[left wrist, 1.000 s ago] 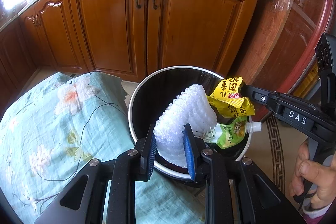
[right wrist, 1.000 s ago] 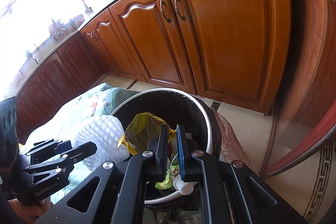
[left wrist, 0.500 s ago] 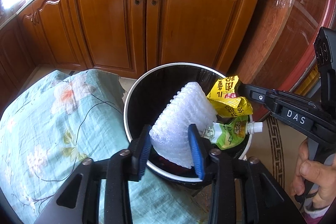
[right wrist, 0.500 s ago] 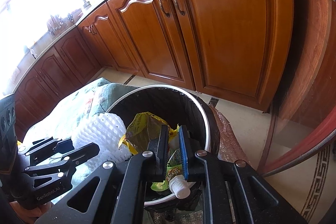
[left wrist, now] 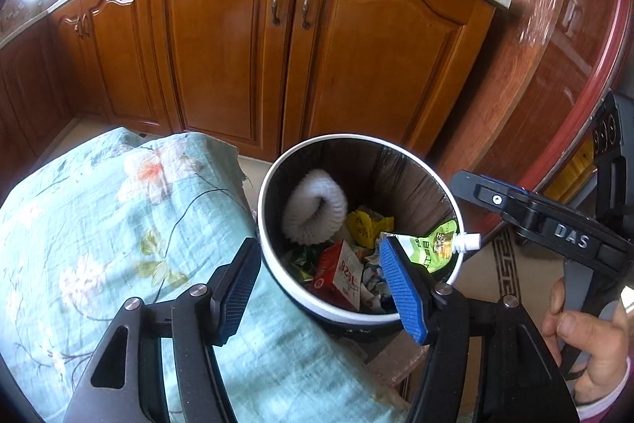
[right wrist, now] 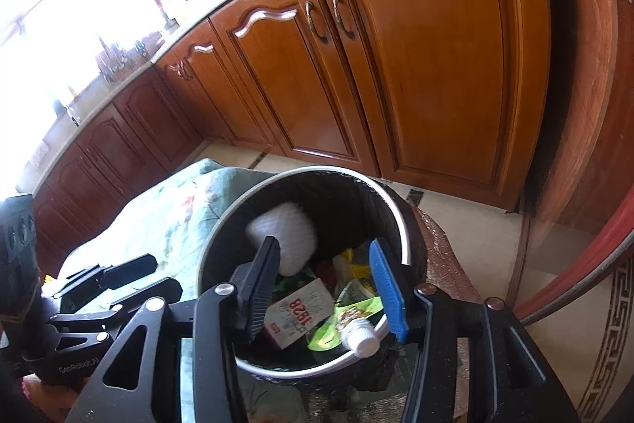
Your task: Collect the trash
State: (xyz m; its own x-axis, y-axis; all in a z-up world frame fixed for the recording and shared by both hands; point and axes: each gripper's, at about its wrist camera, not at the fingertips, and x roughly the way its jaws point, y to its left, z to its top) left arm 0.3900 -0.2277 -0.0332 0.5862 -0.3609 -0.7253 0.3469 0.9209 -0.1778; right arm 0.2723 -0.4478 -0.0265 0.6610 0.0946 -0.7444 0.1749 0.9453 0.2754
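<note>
A round black trash bin with a white rim (left wrist: 277,276) (right wrist: 222,221) stands beside a cloth-covered table. Inside lie a white foam net (left wrist: 315,205) (right wrist: 295,230), a yellow wrapper (left wrist: 366,224), a red and white carton (left wrist: 340,274) (right wrist: 299,312) and a green spout pouch (left wrist: 430,244) (right wrist: 348,316) whose white cap rests on the rim. My left gripper (left wrist: 323,290) is open and empty over the bin's near rim. My right gripper (right wrist: 323,290) is open and empty above the bin; it also shows in the left wrist view (left wrist: 471,185).
A table under a teal floral cloth (left wrist: 99,236) (right wrist: 158,217) sits left of the bin. Brown wooden cabinets (left wrist: 277,58) (right wrist: 396,74) under a stone counter stand behind. A red-rimmed round wooden table (left wrist: 574,74) is at the right. Tiled floor (right wrist: 475,236) lies beyond.
Both grippers have opened. The foam net dropped from the left gripper into the bin. The yellow wrapper and green pouch dropped from the right gripper, the pouch ending against the rim.
</note>
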